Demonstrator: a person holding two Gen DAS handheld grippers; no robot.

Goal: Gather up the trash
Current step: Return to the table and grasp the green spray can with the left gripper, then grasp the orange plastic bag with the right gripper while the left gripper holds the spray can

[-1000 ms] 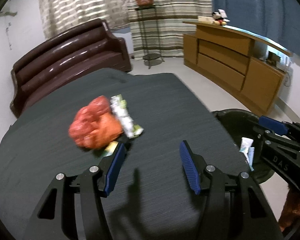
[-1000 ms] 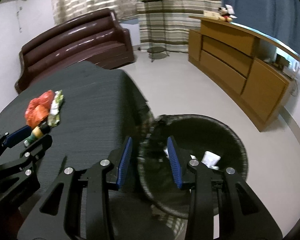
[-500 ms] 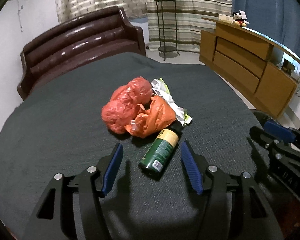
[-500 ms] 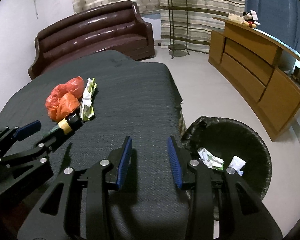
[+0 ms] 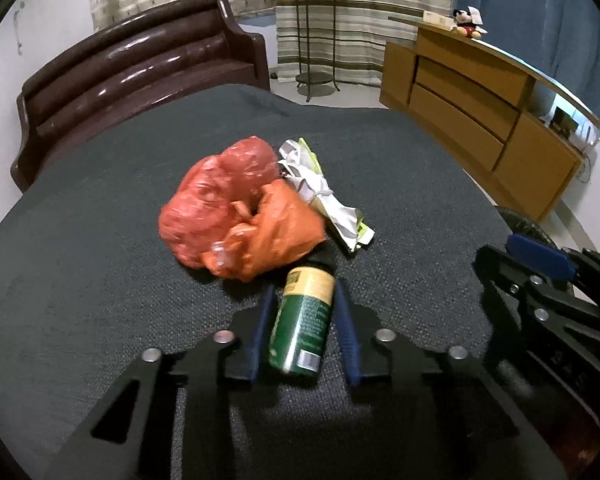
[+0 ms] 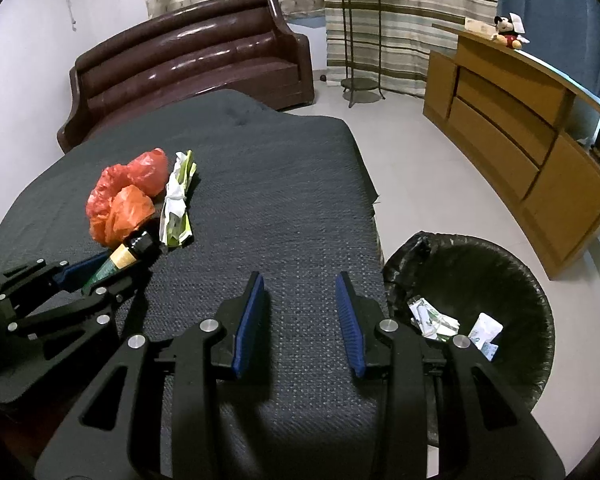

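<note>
The left gripper is clenched on the green bottle, lying on the dark table beside the orange bags. The operator should lift it level, clearing the bags, toward the bin. The right gripper is released, empty

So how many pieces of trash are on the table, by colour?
Red crumpled plastic bag: 1
Orange crumpled plastic bag: 1
White-and-green crumpled wrapper: 1
Green bottle with a black cap, between the left gripper fingers: 1
Total: 4
</note>
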